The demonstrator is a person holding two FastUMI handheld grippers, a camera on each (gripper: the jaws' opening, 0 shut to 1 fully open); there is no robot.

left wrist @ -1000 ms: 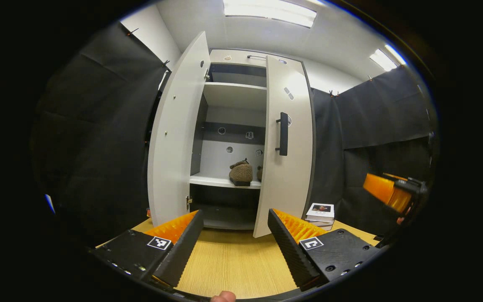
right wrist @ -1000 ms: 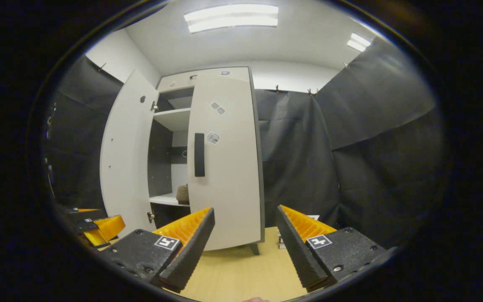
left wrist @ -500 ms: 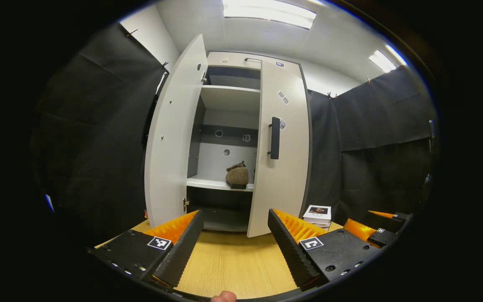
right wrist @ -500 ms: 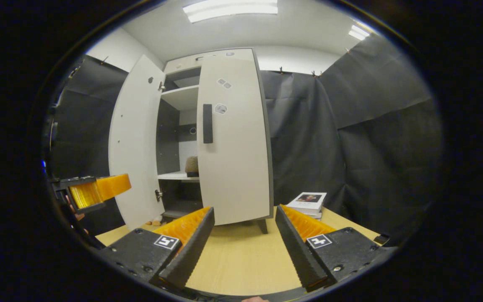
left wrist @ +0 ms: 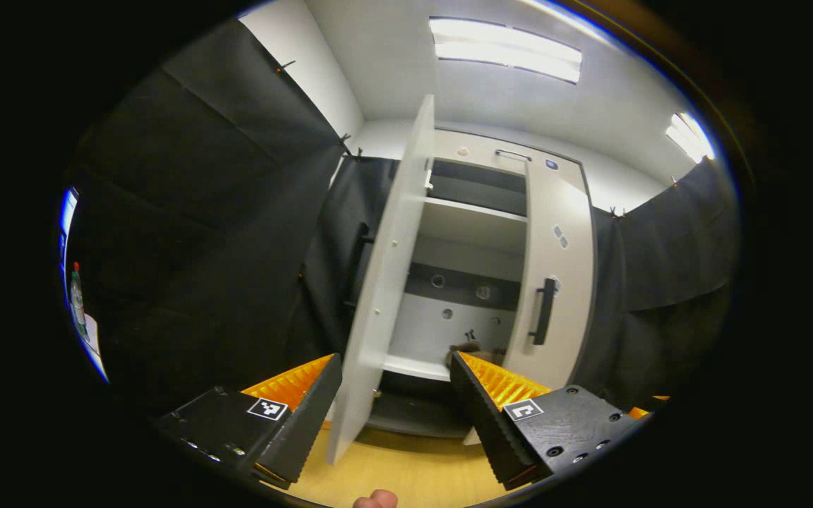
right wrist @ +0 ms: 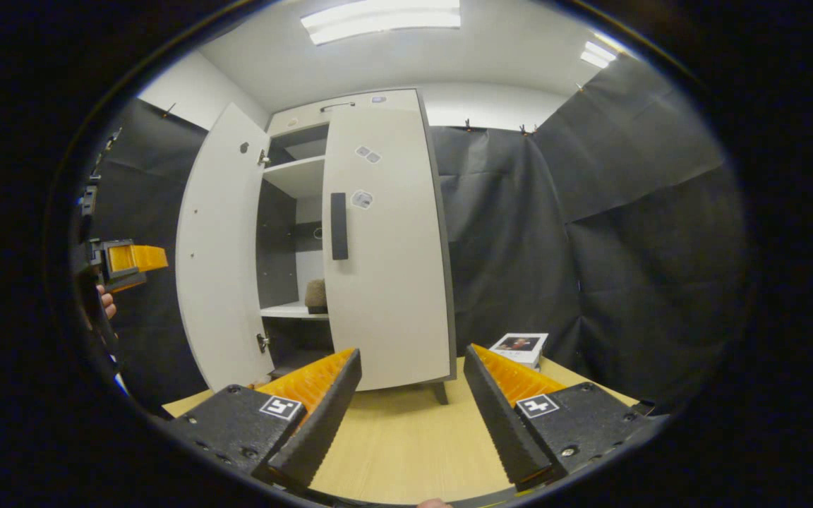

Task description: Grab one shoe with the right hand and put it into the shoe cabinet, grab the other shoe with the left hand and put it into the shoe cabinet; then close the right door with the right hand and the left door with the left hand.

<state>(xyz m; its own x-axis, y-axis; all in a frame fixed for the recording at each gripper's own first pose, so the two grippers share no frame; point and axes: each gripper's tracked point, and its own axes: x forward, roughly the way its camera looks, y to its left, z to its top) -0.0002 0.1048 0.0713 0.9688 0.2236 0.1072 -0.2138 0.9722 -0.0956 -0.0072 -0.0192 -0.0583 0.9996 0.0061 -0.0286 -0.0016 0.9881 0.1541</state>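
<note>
Left door [left wrist: 385, 282] stands open beside your left gripper [left wrist: 396, 402], whose jaws are apart and empty.
The stiff, light panel should swing easily; push its outer face near the free edge. Right door [right wrist: 385, 247] looks shut; a shoe [right wrist: 316, 295] sits on the shelf.

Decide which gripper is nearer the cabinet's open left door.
Left. The left gripper sits right at the left door, whose edge rises between its fingers; the right gripper hangs back in front of the right door.

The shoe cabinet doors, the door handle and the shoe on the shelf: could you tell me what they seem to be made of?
The doors look like matt white laminated board: flat, even, slightly reflective. The handle seems black plastic or coated metal; I cannot tell which. The shoe looks brown and fuzzy, probably fleece or plush.
</note>
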